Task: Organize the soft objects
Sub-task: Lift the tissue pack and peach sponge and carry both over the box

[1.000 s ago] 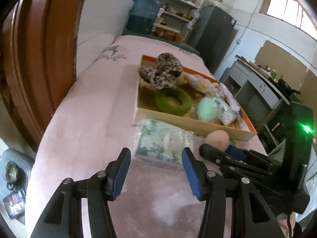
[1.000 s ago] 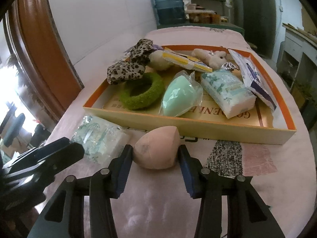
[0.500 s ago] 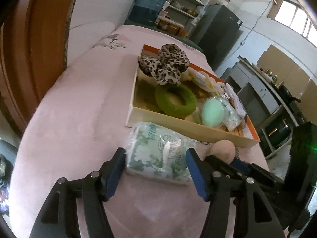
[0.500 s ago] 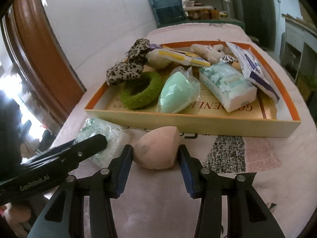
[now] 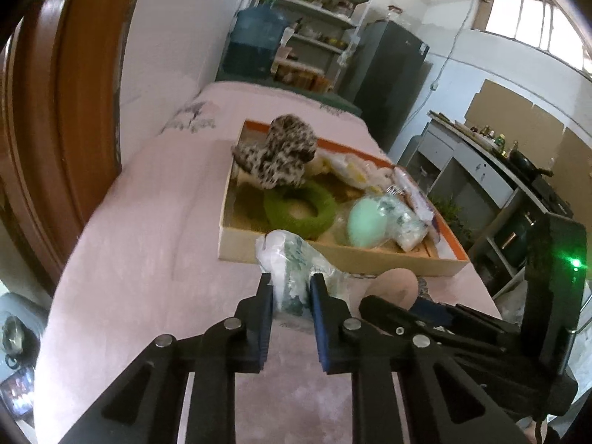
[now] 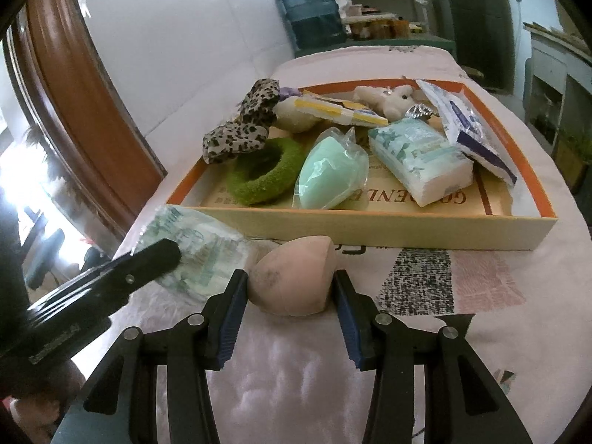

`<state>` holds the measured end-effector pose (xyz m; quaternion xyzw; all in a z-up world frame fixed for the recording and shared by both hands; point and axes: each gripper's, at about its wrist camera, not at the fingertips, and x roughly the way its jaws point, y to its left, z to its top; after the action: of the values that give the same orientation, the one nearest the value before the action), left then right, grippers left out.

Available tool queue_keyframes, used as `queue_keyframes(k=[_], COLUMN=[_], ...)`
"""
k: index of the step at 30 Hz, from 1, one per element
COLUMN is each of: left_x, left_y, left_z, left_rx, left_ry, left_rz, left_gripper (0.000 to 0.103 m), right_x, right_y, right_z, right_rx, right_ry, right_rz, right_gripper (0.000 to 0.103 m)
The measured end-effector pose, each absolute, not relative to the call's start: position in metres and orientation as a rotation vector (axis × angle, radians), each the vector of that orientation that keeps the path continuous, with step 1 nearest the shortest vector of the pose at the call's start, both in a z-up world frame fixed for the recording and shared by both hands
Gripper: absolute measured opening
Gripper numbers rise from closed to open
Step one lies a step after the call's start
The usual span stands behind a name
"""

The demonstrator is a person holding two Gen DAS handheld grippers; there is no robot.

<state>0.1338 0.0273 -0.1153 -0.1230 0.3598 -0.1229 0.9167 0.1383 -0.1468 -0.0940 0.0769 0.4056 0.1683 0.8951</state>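
Just before the tray (image 6: 370,227), your left gripper (image 5: 290,288) jaws have just been closing and now pinch the tissue pack (image 5: 292,259), while your right gripper (image 6: 290,292) jaws clamp the pink sponge (image 6: 292,277); the crinkly wrap may slip free.

Two tissue packs (image 6: 192,251), two sponges (image 6: 292,277)

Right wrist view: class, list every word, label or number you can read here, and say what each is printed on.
"GO" then "ENL": partial upside-down letters on the floor of the tray; the rest is covered.
Tissue pack in the tray: print too blurred to read.
Blue-and-white sachet: print too small to read.
Left hand-held gripper: pale lettering on its arm, too blurred to read.
Nothing else is legible.
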Motion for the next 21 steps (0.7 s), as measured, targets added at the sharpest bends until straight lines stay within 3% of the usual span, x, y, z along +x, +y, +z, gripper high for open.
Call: queue_keyframes(k=[21], left_x=[0.106], left_y=[0.003], left_z=[-0.061], left_rx=[-0.212], left_ry=[0.605], left_rz=[-0.308], left_gripper=[0.018], right_x=[0.098], right_y=[-0.168], right_z=[-0.042], right_rx=[0.113], right_ry=[0.705], right_rz=[0.301], right_gripper=[0.048])
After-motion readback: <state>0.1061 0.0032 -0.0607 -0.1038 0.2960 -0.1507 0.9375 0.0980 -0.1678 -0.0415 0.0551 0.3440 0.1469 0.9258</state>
